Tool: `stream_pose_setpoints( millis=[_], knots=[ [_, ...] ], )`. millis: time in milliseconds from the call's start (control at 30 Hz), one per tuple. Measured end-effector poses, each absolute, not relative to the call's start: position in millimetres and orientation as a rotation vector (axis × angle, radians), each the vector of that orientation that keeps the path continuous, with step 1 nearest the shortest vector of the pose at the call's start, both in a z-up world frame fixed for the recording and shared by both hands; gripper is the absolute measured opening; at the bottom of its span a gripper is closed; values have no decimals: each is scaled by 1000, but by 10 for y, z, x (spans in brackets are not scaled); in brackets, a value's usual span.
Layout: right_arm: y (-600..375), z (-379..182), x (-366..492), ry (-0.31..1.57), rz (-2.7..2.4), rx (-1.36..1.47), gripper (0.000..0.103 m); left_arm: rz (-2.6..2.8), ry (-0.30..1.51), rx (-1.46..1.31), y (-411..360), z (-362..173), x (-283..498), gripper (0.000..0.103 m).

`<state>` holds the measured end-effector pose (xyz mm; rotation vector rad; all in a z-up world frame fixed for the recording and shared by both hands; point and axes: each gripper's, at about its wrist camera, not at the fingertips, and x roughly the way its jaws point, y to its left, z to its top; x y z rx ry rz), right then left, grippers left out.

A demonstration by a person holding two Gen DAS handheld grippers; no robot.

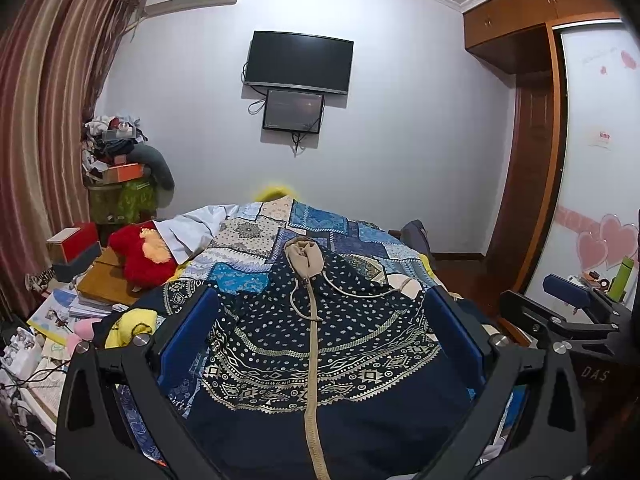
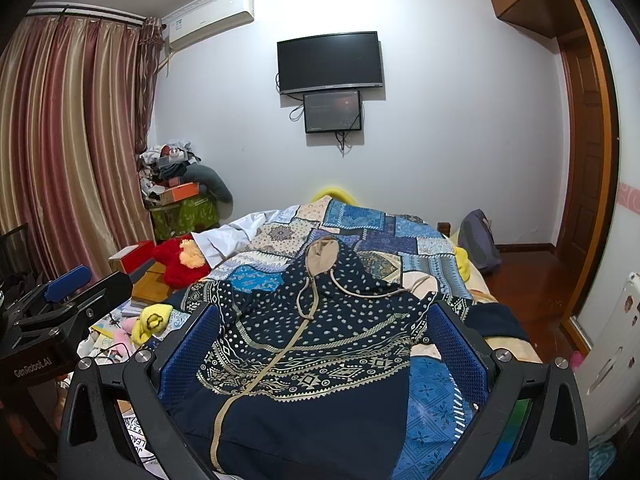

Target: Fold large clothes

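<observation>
Hoodie (image 1: 320, 340): a dark navy zip-up with pale dots and patterned bands, lying spread on the bed (image 1: 320, 224), front up, hood pointing toward the far wall.

Left tongs (image 1: 320, 340): spread wide, holding nothing, poised above the hoodie's chest, one blue pad (image 1: 188, 336) over each side of the garment.

Right tongs (image 2: 316, 344): likewise spread wide and empty, also above the hoodie's chest. In the left wrist view the right tongs appear beside the hoodie on its right; in the right wrist view the left tongs appear on its left.

Zip (image 1: 312, 392): tan, running up the middle of the hoodie to the neck. The hood's tan lining (image 1: 306, 258) faces up. Two tan cords (image 1: 360, 294) trail from the neck over the chest.

A blue patchwork quilt (image 1: 256, 236) lies under the hoodie. A red plush toy (image 1: 140, 256) sits beyond the hoodie's left sleeve, at the bed's edge. A yellow plush toy (image 2: 154, 320) lies just beside that sleeve. Stacked books (image 1: 80, 304) lie left of the hoodie, off the bed.

Past the hood, two dark screens (image 1: 298, 62) hang on the far wall. Striped curtains (image 1: 44, 120) hang far left of the hoodie; a wooden wardrobe (image 1: 536, 120) stands far right.
</observation>
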<state>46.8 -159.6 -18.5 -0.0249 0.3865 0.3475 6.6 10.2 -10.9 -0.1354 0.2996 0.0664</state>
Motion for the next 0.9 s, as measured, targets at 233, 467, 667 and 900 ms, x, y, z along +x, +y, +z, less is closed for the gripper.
stream_pose_setpoints(
  millis=[233, 467, 667, 900],
  knots=[
    [-1596, -189, 478, 388, 349, -27, 103, 65, 295, -120, 77, -84, 43, 103],
    [-1594, -181, 476, 388, 349, -27, 103, 63, 291, -114, 62, -81, 19, 103],
    [-1590, -182, 475, 389, 349, -27, 103, 61, 283, -110, 64, -63, 10, 103],
    [-1593, -176, 478, 389, 348, -29, 103, 58, 284, -111, 53, -56, 13, 103]
  ],
)
